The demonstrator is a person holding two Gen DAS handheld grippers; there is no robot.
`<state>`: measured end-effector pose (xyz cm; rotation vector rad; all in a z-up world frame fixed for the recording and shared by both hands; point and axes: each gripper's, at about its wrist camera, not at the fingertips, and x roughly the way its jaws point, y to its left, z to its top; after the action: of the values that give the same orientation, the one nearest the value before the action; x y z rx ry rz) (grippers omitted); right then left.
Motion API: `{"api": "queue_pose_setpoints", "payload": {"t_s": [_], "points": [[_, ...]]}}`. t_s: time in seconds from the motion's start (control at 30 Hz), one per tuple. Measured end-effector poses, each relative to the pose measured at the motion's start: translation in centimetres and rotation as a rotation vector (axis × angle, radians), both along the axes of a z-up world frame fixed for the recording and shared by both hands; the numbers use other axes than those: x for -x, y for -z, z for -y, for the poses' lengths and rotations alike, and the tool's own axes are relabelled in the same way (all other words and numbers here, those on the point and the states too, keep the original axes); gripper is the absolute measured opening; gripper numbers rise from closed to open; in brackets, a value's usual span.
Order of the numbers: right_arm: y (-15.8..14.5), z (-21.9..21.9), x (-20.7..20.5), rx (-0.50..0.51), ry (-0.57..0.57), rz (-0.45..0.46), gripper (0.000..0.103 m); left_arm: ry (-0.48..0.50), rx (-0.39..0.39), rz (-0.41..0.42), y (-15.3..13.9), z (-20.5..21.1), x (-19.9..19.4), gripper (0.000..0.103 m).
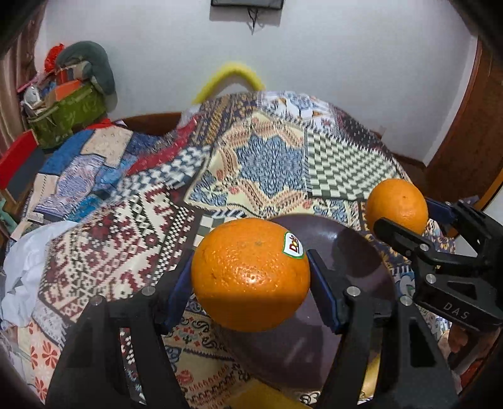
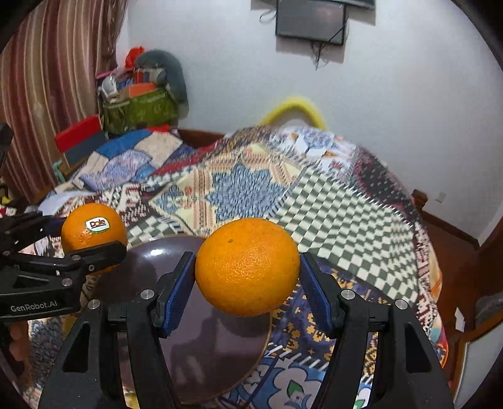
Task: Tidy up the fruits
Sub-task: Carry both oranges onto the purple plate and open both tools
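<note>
My left gripper (image 1: 251,277) is shut on an orange with a Dole sticker (image 1: 251,273) and holds it above the left side of a dark brown plate (image 1: 361,261). The same orange shows in the right wrist view (image 2: 93,231) inside the left gripper (image 2: 91,248). My right gripper (image 2: 247,277) is shut on a plain orange (image 2: 247,267) above the plate's (image 2: 213,346) right part. In the left wrist view the right gripper (image 1: 405,214) and its orange (image 1: 396,204) are at the right.
The plate lies on a bed under a patchwork quilt (image 1: 270,157). A green bag of clutter (image 2: 138,110) stands at the back left by a striped curtain (image 2: 56,78). A white wall with a screen (image 2: 311,22) is behind.
</note>
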<state>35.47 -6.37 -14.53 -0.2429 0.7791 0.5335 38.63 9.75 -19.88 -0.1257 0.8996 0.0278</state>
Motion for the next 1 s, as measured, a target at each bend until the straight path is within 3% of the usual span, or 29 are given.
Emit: {"api": "queue_pose_setpoints", "payload": {"t_s": [0.17, 0.53, 0.8, 1.0], "points": [[2.3, -0.4, -1.9, 0.03, -0.03, -0.109, 0.063, 0.026, 0.033, -0.068, 1.8, -0.2, -1.6, 0.068], [4.6, -1.1, -2.7, 0.059, -0.079, -0.191, 0.063, 0.037, 0.052, -0.161, 4.2, -0.2, -3.1, 0.068], [4.1, -1.0, -2.3, 0.05, -0.085, -0.176, 0.067, 0.031, 0.036, -0.183, 4.3, 0.1, -3.5, 0.068], [2.7, -0.1, -1.4, 0.058, -0.065, -0.129, 0.07, 0.005, 0.099, -0.154, 3.0, -0.6, -3.0, 0.07]]}}
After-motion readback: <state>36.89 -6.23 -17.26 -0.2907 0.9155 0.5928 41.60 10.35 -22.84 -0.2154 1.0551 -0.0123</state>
